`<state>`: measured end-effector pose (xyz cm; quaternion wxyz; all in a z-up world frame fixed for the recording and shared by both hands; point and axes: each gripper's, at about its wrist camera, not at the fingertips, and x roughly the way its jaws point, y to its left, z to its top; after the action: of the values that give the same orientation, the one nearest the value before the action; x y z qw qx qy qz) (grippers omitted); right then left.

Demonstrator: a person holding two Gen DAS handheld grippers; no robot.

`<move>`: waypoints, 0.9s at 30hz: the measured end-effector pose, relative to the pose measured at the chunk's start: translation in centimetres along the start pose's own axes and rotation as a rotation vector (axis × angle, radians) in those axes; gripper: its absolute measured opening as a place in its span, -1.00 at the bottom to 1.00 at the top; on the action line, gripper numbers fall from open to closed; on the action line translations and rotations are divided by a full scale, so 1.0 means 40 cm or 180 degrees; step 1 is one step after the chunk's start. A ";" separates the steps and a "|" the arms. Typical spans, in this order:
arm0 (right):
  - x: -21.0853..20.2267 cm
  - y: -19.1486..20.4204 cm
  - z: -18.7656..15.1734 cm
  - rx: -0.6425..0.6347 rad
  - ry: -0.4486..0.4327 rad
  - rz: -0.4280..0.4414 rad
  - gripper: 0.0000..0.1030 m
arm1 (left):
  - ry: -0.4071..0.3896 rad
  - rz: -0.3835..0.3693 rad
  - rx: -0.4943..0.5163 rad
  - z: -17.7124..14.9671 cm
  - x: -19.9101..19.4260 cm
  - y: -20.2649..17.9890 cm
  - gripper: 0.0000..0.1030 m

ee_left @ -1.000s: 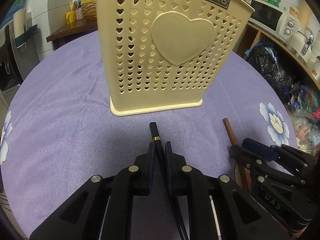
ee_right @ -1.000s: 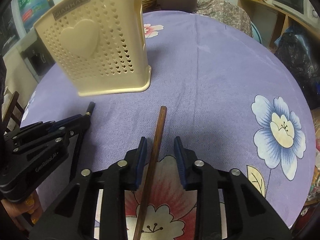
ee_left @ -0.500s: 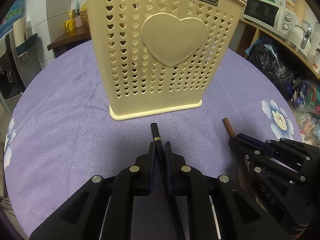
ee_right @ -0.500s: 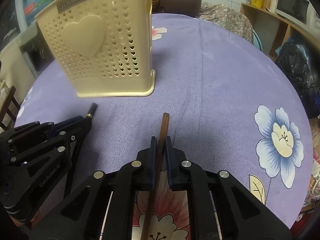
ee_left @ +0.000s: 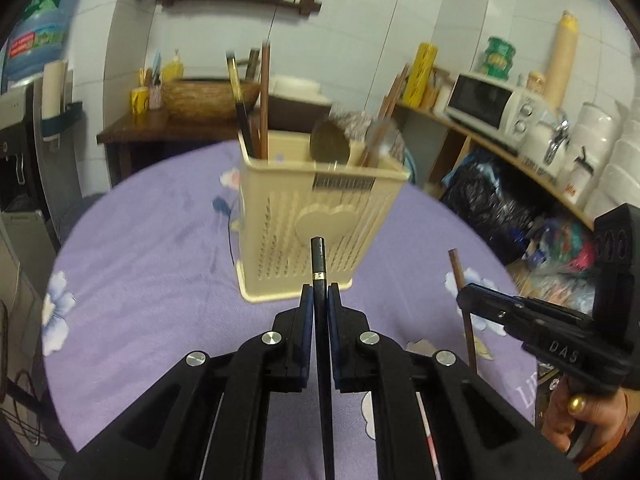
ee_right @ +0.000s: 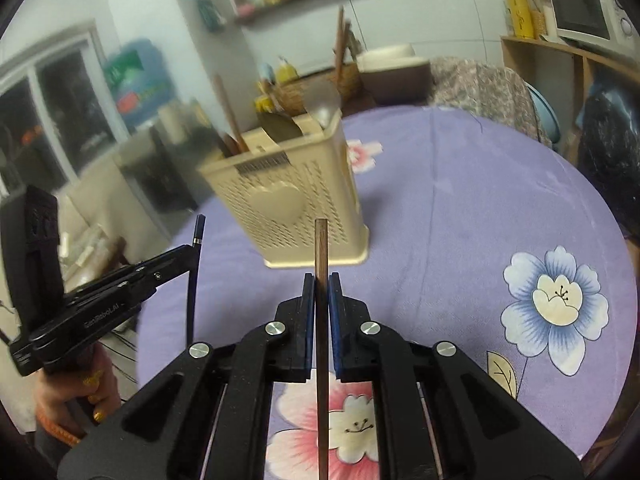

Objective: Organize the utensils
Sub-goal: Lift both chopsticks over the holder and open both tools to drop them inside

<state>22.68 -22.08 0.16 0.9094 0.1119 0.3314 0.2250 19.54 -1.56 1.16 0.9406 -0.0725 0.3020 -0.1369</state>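
The left tool (ee_left: 320,292) is pinching a black chopstick (ee_left: 319,258), its tip pointing at the cream holder (ee_left: 320,216). The right tool (ee_right: 320,280) is pinching a brown chopstick (ee_right: 321,248) the same way. Both sticks are hanging above the purple-clothed bench (ee_right: 460,208), the holder standing just beyond them with spoons and chopsticks inside.

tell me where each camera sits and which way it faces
Left wrist: rides the left gripper, shut on a black chopstick, facing the cream holder; the right gripper and hand show.
Right wrist: rides the right gripper, shut on a brown chopstick, facing the holder; the left gripper shows.
Shared: holder, purple tablecloth.
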 end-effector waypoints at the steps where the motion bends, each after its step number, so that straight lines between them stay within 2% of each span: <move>1: -0.021 0.005 0.008 -0.0014 -0.0047 0.0057 -0.85 | -0.0053 -0.0025 0.0014 0.007 -0.022 0.001 -0.84; 5: -0.098 0.027 0.029 -0.0124 -0.0214 0.0210 -0.85 | -0.0255 -0.0093 0.0045 0.031 -0.100 0.001 -0.84; 8: -0.130 0.037 0.039 -0.0149 -0.0284 0.0267 -0.85 | -0.0314 -0.0118 0.0052 0.040 -0.122 0.001 -0.84; 27: -0.138 0.054 0.072 -0.0280 -0.0333 0.0256 -0.85 | -0.0416 -0.0178 0.0007 0.040 -0.153 0.023 -0.84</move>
<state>20.08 -22.99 6.14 0.9197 0.0967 0.2685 0.2695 15.92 1.26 5.62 0.9542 -0.0887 0.2377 -0.1583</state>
